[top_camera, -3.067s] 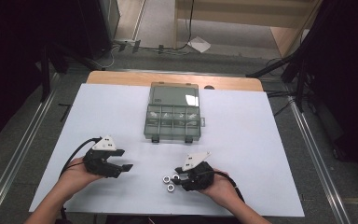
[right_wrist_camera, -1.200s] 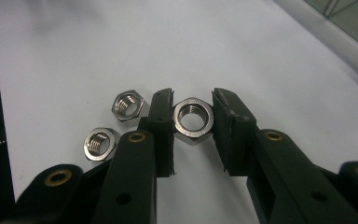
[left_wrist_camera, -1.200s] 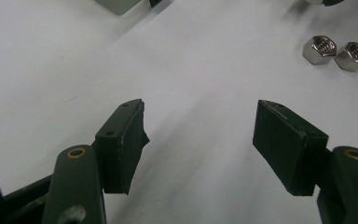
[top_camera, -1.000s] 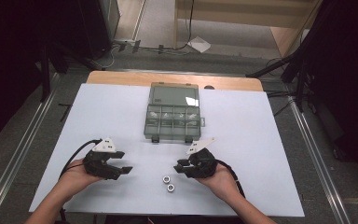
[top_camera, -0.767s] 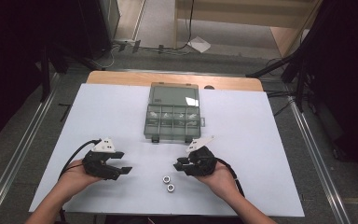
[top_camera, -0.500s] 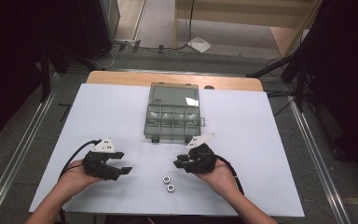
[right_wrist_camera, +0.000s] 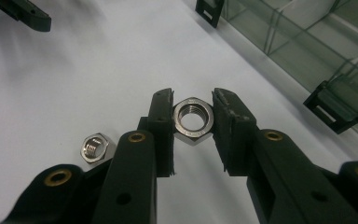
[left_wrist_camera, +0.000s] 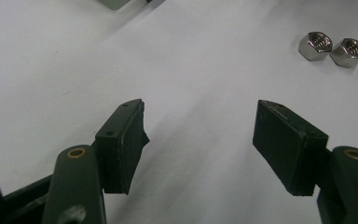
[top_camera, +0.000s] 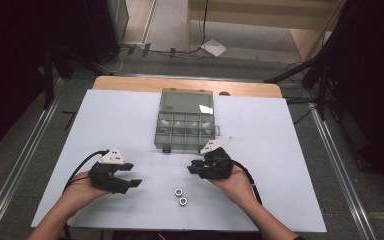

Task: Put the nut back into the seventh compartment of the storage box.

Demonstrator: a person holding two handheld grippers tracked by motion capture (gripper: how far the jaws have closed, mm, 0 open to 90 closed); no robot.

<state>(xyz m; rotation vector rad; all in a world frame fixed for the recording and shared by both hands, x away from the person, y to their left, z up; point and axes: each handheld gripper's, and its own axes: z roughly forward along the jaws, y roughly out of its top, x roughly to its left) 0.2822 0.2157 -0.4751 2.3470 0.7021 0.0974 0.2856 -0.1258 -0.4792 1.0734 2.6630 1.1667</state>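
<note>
Right gripper view: right tool (right_wrist_camera: 193,122) clamped on one silver hexagonal steel nut (right_wrist_camera: 194,120), pads pressing two opposite flats, threaded bore facing the camera, held clear above the white surface (right_wrist_camera: 88,70). Second silver hex nut (right_wrist_camera: 94,148) lying flat on the surface, lower left, partly behind the left-hand jaw. Clear plastic compartment box with black latches (right_wrist_camera: 307,56) at upper right.

Left gripper view: left tool (left_wrist_camera: 200,140) open wide, nothing between the pads, low over bare white surface. Two silver hex nuts (left_wrist_camera: 332,48) side by side and touching, upper right.

High view: compartment box at centre of the surface, lid raised; right tool just in front of its near right corner; left tool well apart to the left.
</note>
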